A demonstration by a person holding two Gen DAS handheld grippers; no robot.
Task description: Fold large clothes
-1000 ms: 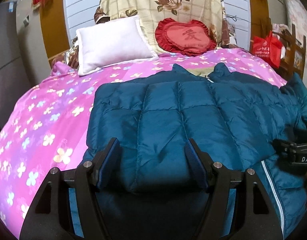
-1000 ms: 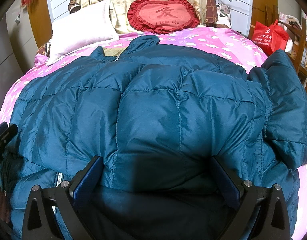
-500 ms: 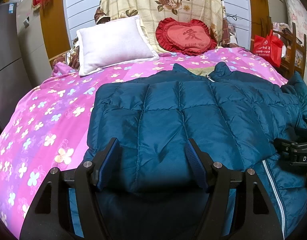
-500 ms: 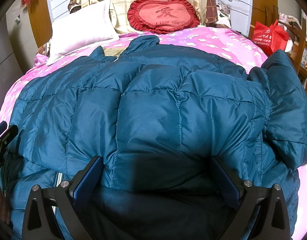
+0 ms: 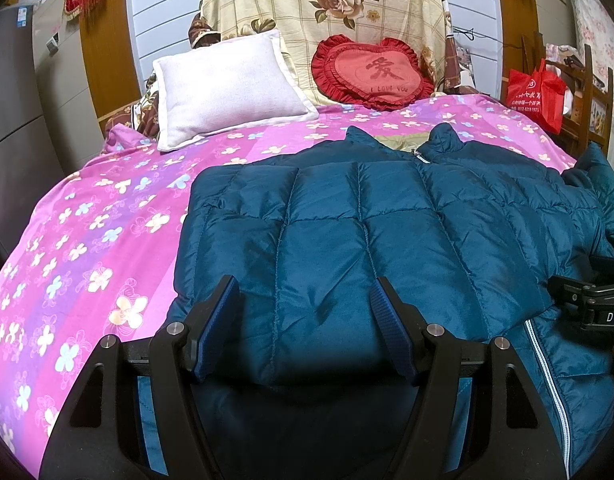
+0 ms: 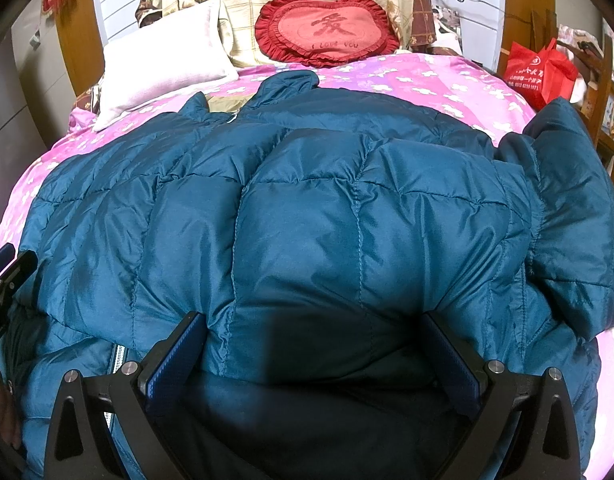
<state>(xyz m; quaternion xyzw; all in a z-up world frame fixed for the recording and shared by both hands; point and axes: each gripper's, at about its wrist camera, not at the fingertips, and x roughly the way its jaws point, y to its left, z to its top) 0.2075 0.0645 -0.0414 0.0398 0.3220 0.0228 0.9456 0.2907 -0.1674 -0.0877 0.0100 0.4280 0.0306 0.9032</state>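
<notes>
Teal quilted down jacket (image 5: 359,240) spread on pink flower-print bedspread (image 5: 107,240), collar toward white pillow (image 5: 227,84). One side panel apparently laid across the body; right sleeve (image 6: 575,216) loose at the edge; remaining folds outstanding, by judgement. Left gripper (image 5: 307,312): jaws apart, padding lying between, not clamped. Right gripper (image 6: 315,344): jaws wide apart over bulging fabric, nothing pinched.

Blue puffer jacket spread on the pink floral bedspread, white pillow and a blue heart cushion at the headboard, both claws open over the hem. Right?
Not quite: the heart cushion is red, not blue, as the left wrist view shows. The rest holds: blue puffer jacket on the pink floral bedspread, white pillow, left claw and right claw open.
</notes>
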